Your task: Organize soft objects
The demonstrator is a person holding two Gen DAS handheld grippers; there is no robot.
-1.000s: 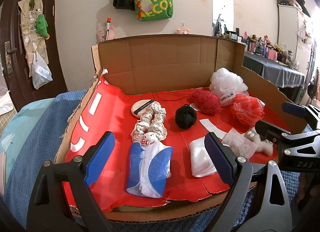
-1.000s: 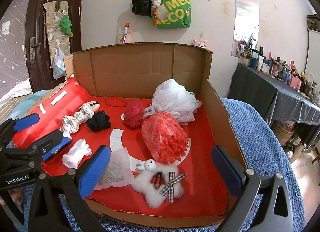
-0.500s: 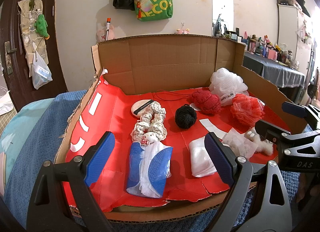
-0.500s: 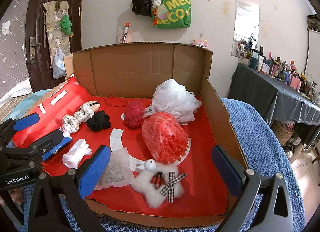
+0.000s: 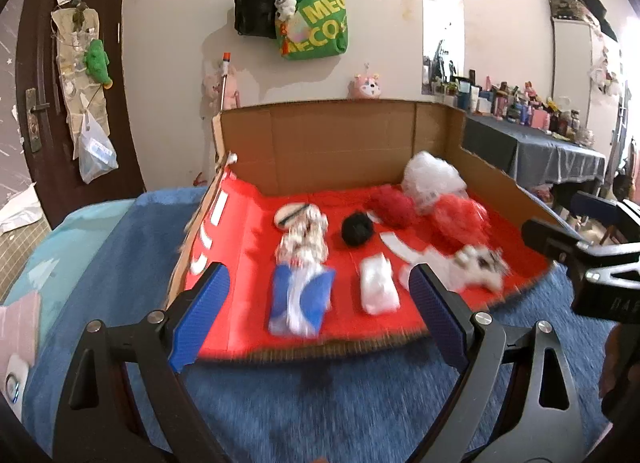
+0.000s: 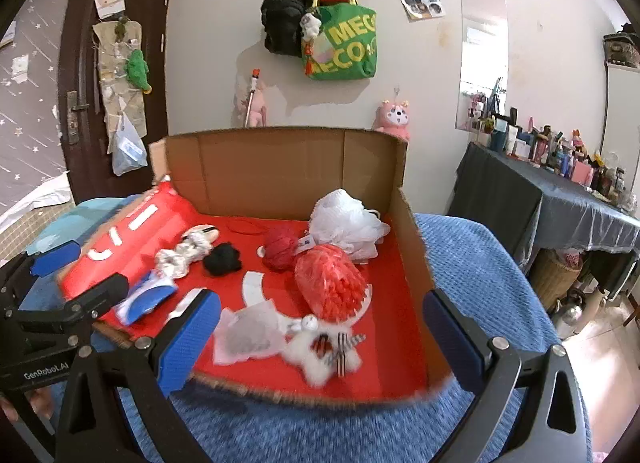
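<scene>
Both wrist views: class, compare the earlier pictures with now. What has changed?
Both grippers pulled back and up from the box; more blue blanket now shows before it. Left gripper and right gripper remain open and empty. The soft items stayed put.

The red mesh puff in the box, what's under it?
Under the red mesh puff, a white curved paper piece peeks out on the red lining. How far it runs underneath is hidden.
</scene>
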